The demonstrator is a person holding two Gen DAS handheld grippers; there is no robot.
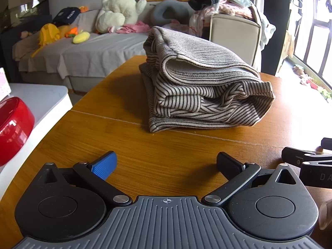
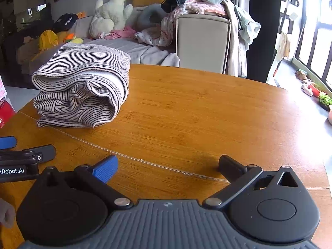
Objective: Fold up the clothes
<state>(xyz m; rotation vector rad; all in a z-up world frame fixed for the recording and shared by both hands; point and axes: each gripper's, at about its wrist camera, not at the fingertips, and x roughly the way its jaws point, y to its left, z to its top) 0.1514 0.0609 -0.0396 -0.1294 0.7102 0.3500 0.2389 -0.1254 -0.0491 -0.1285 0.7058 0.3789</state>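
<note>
A beige garment with thin dark stripes (image 1: 199, 83) lies folded in a thick bundle on the wooden table (image 1: 145, 161). It also shows in the right wrist view (image 2: 83, 85) at the left. My left gripper (image 1: 166, 164) is open and empty, low over the table, short of the bundle. My right gripper (image 2: 168, 166) is open and empty, to the right of the bundle and nearer than it. Each gripper's side shows in the other's view: the right gripper (image 1: 307, 161) and the left gripper (image 2: 25, 155).
A red bowl (image 1: 12, 128) sits on a white side table (image 1: 47, 97) left of the table. Behind are a sofa (image 1: 93, 49) with plush toys and a chair heaped with clothes (image 2: 203, 10). A balcony door (image 2: 315, 47) is at the right.
</note>
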